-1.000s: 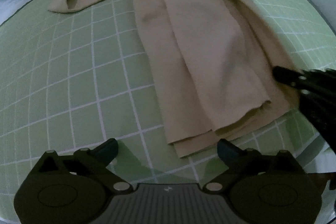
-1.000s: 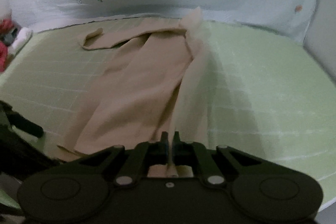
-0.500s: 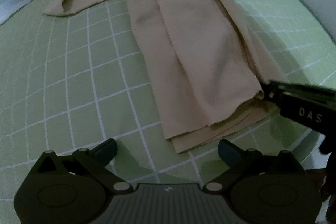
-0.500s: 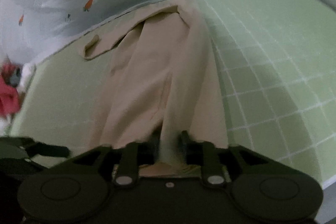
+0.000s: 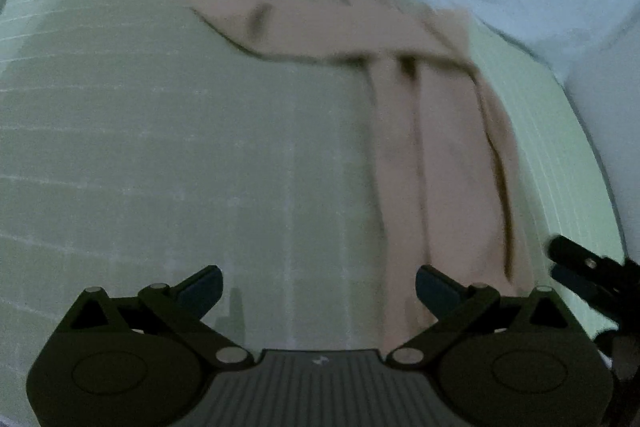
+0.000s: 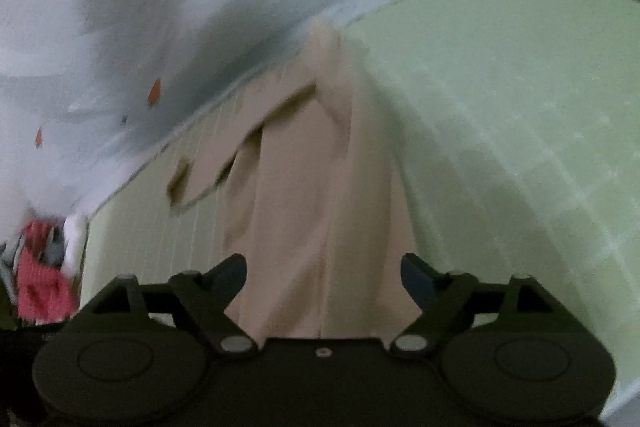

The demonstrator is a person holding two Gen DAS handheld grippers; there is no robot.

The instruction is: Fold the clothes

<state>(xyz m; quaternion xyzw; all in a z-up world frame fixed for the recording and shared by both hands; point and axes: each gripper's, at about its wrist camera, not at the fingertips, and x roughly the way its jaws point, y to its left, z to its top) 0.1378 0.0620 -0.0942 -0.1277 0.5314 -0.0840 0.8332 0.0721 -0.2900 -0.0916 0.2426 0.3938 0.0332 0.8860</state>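
My right claw has just been opening, released over the beige garment; my left claw hangs released, garment at two o'clock.

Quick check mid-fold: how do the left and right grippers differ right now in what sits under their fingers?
The right gripper has the beige garment lying between its spread fingers, while the left gripper frames mostly bare green grid mat, with the garment only by its right finger. The right gripper's jaws have just been opening off the cloth. Both stand open, and neither pinches fabric.
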